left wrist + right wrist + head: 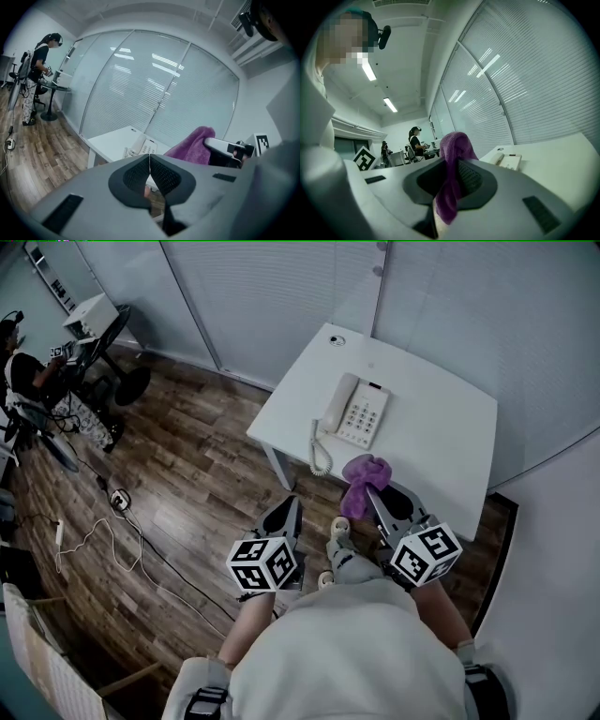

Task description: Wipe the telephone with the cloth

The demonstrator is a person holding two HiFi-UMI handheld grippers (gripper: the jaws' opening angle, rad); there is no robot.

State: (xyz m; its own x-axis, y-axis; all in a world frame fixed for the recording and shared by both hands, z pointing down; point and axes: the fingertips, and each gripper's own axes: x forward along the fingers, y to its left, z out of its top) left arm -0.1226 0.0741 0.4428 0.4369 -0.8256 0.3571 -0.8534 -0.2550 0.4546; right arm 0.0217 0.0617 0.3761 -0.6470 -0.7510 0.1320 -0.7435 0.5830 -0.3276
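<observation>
A cream desk telephone (354, 411) with a coiled cord lies on the white table (441, 437); it shows small in the left gripper view (143, 148) and the right gripper view (507, 161). My right gripper (367, 486) is shut on a purple cloth (361, 480), held above the table's near edge, just short of the phone. The cloth (452, 178) hangs between the jaws and bunches above them. My left gripper (292, 502) is shut and empty, its jaws touching (149, 161), out over the floor left of the table. The cloth (191, 146) appears to its right.
Wooden floor with cables and a power strip (119, 499) lies to the left. Glass walls with blinds (281, 296) back the table. A person (28, 381) works at a desk far left. A small round object (337, 339) sits at the table's far corner.
</observation>
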